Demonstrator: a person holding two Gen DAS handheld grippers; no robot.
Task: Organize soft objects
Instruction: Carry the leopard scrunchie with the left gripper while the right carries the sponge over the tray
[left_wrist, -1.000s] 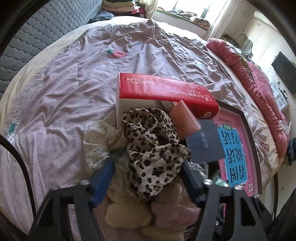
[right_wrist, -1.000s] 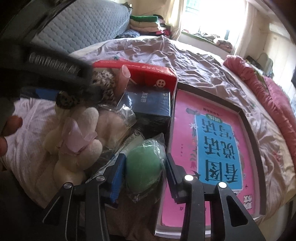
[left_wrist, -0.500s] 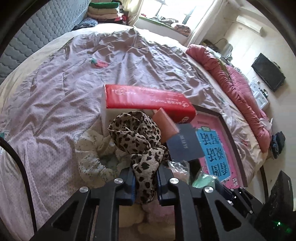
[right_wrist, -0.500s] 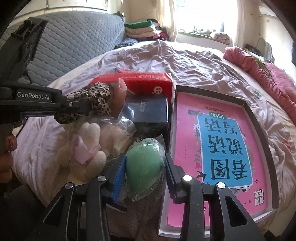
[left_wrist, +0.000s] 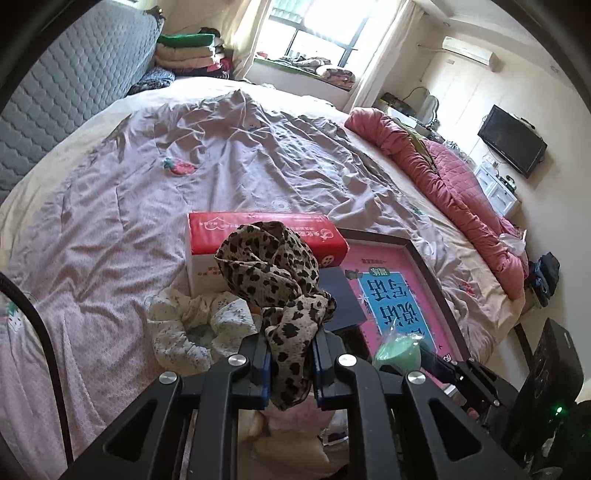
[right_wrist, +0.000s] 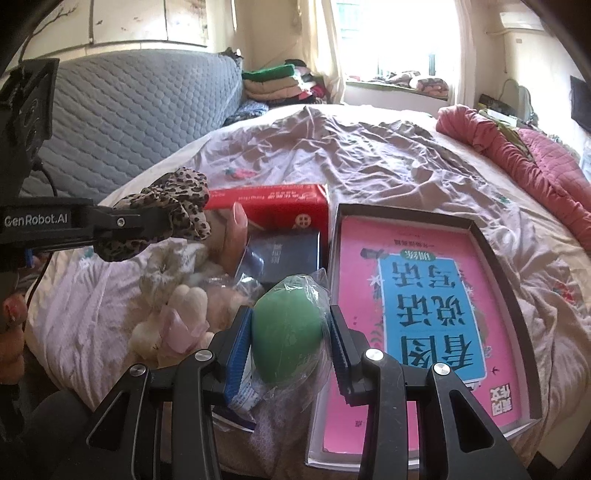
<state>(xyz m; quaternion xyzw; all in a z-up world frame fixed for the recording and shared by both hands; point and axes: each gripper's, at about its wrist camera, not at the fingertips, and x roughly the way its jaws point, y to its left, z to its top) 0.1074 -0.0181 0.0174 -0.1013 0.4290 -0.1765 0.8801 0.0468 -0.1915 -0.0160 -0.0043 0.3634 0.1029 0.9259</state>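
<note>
1. Up has gone the leopard-print scarf: a moment ago it lay on the pile, and now it hangs in the air above it.
2. That tells me the pick-up worked, so the scarf is ready to be carried to its place.
3. The left tool is squeezed nearly shut, with the scarf pinched between its two blue pads.
4. The scarf bunches up above the tool, and a short tail droops below it.
5. Under it lie a white flowery cloth and a red tissue pack on the bed.
6. The right tool is partly closed on a green sponge in a clear bag.
7. Its pads press both sides of the sponge, just beside the pink book box.
</note>
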